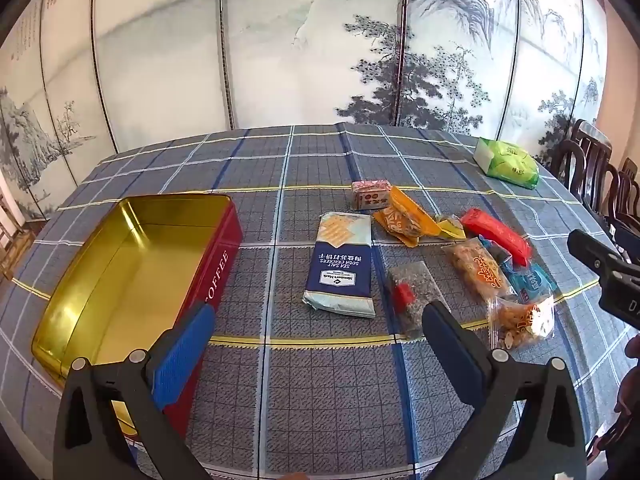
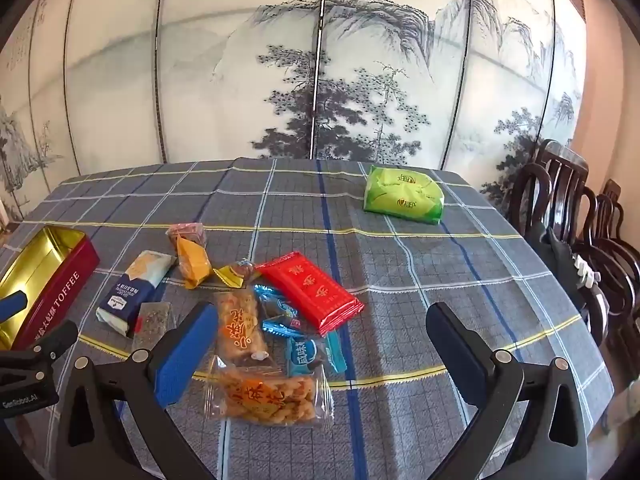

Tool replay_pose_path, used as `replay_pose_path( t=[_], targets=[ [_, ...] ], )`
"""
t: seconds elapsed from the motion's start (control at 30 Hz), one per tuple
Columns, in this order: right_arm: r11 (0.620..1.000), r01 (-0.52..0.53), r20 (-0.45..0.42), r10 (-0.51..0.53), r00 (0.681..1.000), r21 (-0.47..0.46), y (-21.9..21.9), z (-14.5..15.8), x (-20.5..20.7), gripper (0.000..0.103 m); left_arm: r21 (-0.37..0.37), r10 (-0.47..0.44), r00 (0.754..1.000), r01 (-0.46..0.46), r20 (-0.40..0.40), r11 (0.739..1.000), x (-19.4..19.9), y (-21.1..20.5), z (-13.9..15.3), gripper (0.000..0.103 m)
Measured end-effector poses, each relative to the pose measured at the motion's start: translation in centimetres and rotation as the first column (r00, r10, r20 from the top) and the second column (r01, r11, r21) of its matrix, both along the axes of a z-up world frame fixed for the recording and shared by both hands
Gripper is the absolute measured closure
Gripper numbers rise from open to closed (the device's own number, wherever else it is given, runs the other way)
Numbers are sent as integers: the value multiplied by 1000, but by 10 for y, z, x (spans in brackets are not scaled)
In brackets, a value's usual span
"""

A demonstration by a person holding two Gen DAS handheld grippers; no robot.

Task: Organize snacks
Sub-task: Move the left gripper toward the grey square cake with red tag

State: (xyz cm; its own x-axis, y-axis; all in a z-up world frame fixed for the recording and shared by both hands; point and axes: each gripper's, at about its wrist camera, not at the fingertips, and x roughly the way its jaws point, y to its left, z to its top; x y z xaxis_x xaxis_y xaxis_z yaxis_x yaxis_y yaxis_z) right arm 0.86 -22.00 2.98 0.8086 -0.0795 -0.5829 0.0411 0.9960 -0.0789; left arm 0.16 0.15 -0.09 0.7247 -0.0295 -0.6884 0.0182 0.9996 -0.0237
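Plaid tabletop [image 1: 304,392] before a painted screen [image 1: 280,60]: snacks [image 1: 404,252] lie loose right of an empty tin [image 1: 224,264]; left claw [image 1: 316,336] and right claw [image 2: 320,340] hover wide open, holding nothing.

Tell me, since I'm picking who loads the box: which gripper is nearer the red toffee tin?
Left. The left gripper hovers open with one finger over the red toffee tin; the right gripper hangs open over the snack pile, well aside.
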Motion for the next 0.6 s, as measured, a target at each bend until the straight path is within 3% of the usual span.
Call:
replay_pose_path(
  t=[0.17,0.23,0.3,0.47,0.6],
  targets=[
    [999,-17,7,18,1000,-49,22,-2,-15,0,35,34,997,-36,64,999,1,5,2,0],
    [999,-17,-24,16,1000,-30,21,-5,-3,0,67,6,996,-12,89,998,0,4,-1,0],
    [999,-8,-9,7,1000,-42,26,-6,-5,0,86,-9,997,2,76,996,3,3,-2,1],
    [999,6,61,-4,998,-41,28,-20,-14,0,41,-8,998,6,55,999,1,7,-10,1],
    [999,-17,58,19,998,-28,26,-39,-12,0,73,-7,999,4,39,997,-3,6,-17,1]
  ],
)
